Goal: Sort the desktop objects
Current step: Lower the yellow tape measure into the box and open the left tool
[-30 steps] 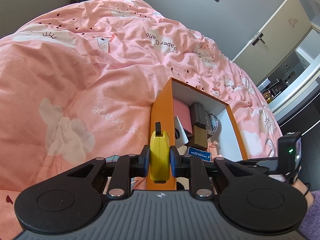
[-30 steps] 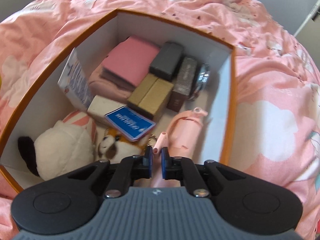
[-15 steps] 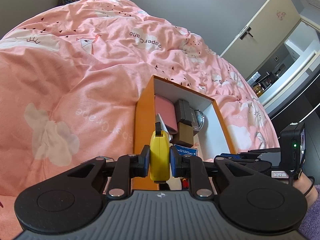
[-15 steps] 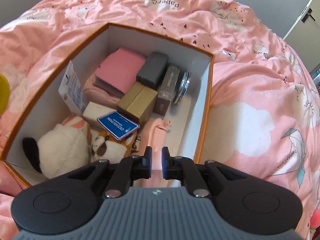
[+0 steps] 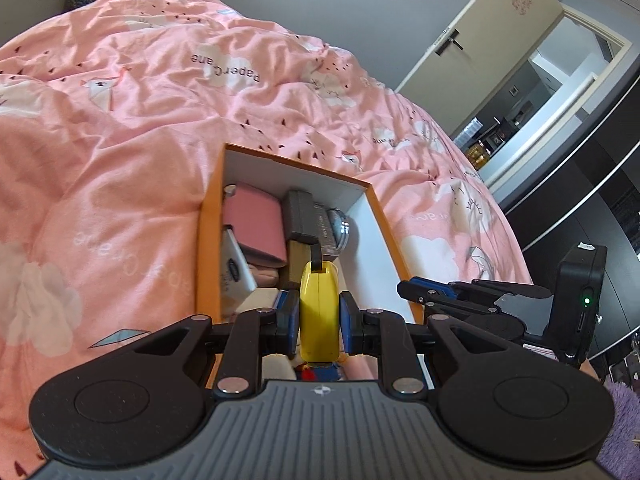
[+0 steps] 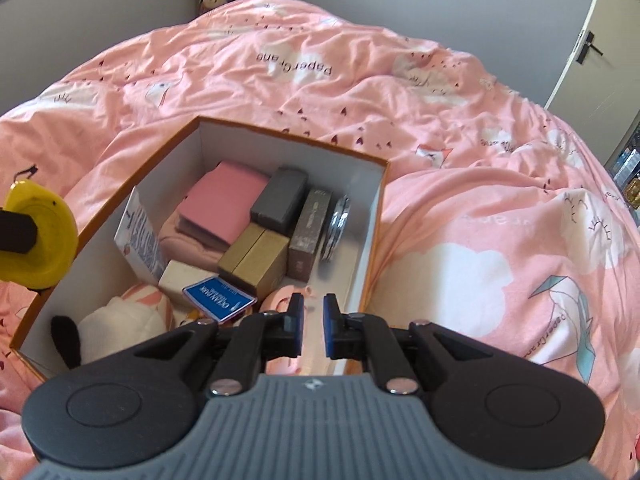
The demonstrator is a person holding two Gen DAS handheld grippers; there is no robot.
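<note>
Left gripper: pads clamped on the flat faces of a yellow tape measure, its black tab pointing away from the camera. The tool hangs over the near end of the orange box — in the right wrist view the tape measure sits just outside the box's left wall.

Right gripper: jaws nearly together with a narrow slit between the pads and nothing in it, poised above the near right corner of the box.

Box interior, near to far: a white plush toy with a black ear in the near left corner; a blue card printed "OCEAN PARK"; a pink soft item directly below the right gripper; a cream block; a paired gold carton; a brown carton whose small print is unreadable; a round metal-rimmed disc standing on edge against the right wall; a dark grey case; a pink pad on folded pink fabric. A white-and-blue printed packet leans on the left wall, its text too small to read.

Free room: a bare strip of white floor runs along the right wall, and the white far wall stands clear above the contents. The box rim is open all round.

Surround: a rumpled pink duvet, printed "Paper Crane", lies on every side of the box. Beyond it are a grey wall and a pale door.
</note>
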